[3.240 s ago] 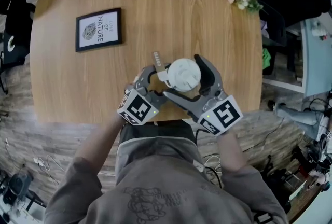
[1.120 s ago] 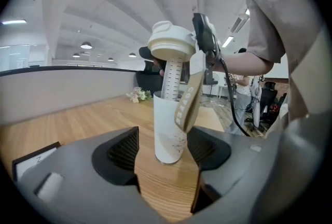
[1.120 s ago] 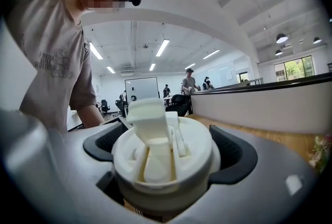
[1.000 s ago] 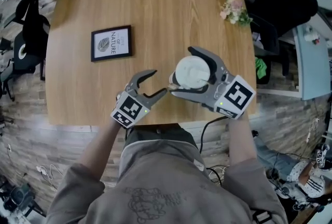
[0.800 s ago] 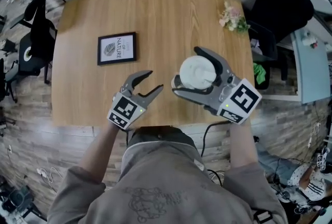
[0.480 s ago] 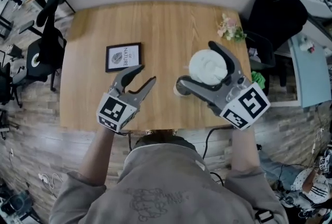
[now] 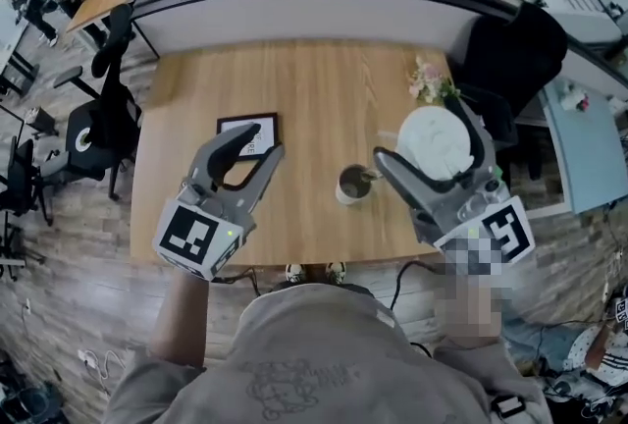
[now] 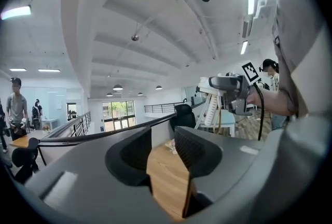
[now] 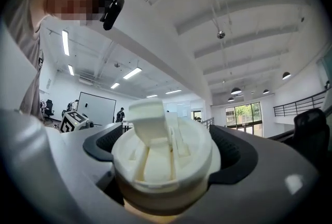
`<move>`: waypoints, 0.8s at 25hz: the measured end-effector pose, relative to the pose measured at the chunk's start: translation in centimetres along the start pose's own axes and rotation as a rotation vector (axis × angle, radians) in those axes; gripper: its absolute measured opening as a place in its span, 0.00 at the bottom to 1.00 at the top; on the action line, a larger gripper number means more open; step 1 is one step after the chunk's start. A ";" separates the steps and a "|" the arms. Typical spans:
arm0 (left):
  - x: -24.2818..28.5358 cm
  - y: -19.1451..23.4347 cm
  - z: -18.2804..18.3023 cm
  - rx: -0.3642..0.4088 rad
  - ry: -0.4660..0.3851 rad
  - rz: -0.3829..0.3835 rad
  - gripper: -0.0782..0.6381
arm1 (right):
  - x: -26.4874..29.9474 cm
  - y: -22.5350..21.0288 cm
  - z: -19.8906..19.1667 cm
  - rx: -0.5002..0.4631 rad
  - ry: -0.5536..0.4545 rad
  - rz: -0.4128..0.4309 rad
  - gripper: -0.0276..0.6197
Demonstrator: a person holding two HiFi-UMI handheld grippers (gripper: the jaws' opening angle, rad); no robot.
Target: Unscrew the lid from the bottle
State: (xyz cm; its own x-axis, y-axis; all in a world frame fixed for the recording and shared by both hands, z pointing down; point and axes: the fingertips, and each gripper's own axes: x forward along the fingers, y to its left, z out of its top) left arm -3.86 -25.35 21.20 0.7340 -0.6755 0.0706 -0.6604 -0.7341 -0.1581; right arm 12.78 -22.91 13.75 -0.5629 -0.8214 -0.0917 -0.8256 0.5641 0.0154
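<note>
Head view gives us the wooden tabletop (image 7: pixel 314 79), with both tongs held high above its near part. We see the left tongs (image 7: pixel 263 141) over the left side of the tabletop. In the left gripper view their jaws stand partly apart with nothing between them, only wood shows in the gap, and they have just been closing. We see the right tongs (image 7: pixel 424 139) at the right side, clamped on the white lid (image 7: pixel 435 142). The right gripper view shows the two pads pressing on its rim from both sides, with its flip tab standing up. We find the lid off the bottle. The bottle (image 7: pixel 352 185) stands upright and open on the tabletop, between the two tongs and near the front edge. A small framed picture (image 7: pixel 265 128) lies partly behind the left tongs. A little bunch of flowers (image 7: pixel 429 80) lies near the far right corner.
</note>
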 end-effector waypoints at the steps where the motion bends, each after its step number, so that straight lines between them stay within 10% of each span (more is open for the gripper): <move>1: -0.5 0.0 0.4 -0.002 -0.006 0.002 0.30 | -0.4 0.0 0.3 -0.001 -0.006 -0.016 0.87; 20: -2.9 1.1 -4.6 -0.068 0.047 0.118 0.11 | -0.8 2.3 -8.6 0.099 0.187 -0.057 0.87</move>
State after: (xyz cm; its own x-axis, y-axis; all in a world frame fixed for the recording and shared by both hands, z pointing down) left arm -7.50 -24.52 25.35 0.6435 -0.7586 0.1022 -0.7520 -0.6515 -0.1006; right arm 10.99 -21.67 22.46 -0.5207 -0.8482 0.0968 -0.8535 0.5145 -0.0829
